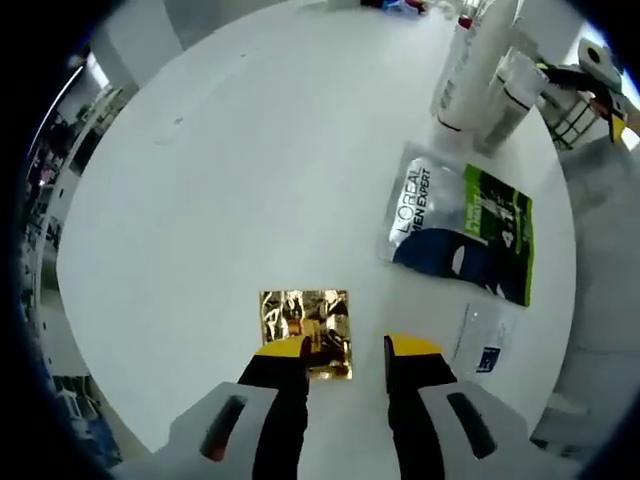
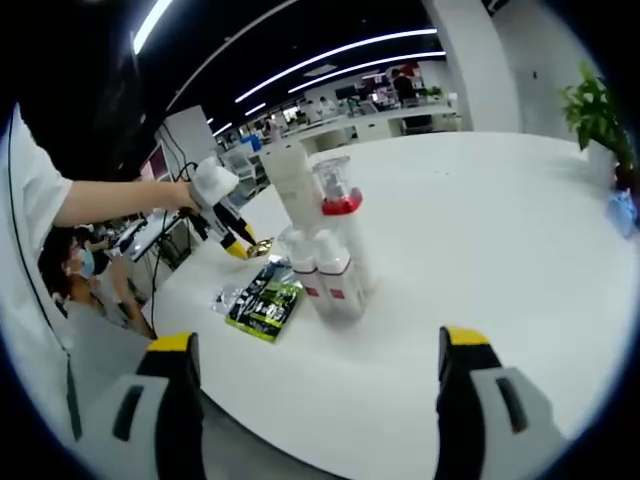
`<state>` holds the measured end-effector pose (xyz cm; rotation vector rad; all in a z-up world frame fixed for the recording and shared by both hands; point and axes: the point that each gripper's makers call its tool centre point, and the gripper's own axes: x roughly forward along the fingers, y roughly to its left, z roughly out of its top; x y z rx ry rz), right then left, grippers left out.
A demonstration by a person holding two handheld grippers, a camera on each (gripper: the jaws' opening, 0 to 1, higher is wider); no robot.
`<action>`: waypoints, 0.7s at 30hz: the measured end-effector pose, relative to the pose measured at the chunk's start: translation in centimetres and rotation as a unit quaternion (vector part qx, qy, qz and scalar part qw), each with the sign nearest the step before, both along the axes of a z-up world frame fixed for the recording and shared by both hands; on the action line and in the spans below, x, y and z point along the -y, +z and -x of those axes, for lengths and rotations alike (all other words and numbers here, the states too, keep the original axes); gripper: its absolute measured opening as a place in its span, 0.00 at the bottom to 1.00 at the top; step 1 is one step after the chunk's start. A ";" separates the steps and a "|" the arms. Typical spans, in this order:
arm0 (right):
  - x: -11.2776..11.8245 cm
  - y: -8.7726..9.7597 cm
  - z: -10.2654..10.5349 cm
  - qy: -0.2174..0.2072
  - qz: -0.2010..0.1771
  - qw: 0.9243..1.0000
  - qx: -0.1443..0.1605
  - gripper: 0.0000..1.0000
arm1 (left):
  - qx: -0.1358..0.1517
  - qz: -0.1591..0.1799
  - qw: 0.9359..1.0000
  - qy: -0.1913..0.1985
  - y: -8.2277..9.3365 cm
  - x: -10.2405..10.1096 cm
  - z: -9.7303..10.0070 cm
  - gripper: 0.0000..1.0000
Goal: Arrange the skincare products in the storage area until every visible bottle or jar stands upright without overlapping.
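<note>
Bottles (image 2: 325,240) seen standing upright, bunched close on white table (image 1: 220,170). Gold packet (image 1: 306,330) lies flat just beyond left gripper (image 1: 346,352), jaws apart, nothing held. Green sachet (image 1: 465,230) lies flat too (near bottles). Right gripper (image 2: 318,362) spread wide, empty. Flat packets judged left to sort.

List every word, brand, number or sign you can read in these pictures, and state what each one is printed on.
"L'OREAL MEN EXPERT": on the dark and green sachet lying flat on the white table.
Print on the white bottles: too blurred to read.
Small clear packet: too small to read.
Gold foil packet: no readable text.
</note>
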<state>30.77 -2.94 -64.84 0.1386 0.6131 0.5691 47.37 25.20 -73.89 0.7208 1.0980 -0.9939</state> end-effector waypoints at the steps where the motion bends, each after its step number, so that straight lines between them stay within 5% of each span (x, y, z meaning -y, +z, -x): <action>1: 0.0 0.0 0.0 0.000 0.000 1.000 0.000 1.00 | 0.003 0.001 1.000 0.002 0.1 -0.1 -0.2 0.32; 11: 0.4 -0.4 0.2 -0.007 0.003 1.000 -0.005 1.00 | 0.007 -0.028 0.999 -0.041 -0.7 -0.4 -2.0 0.49; 21: 0.8 -0.5 0.1 -0.013 0.004 1.000 -0.008 1.00 | -0.014 -0.040 0.997 -0.067 -1.6 0.1 -1.9 0.48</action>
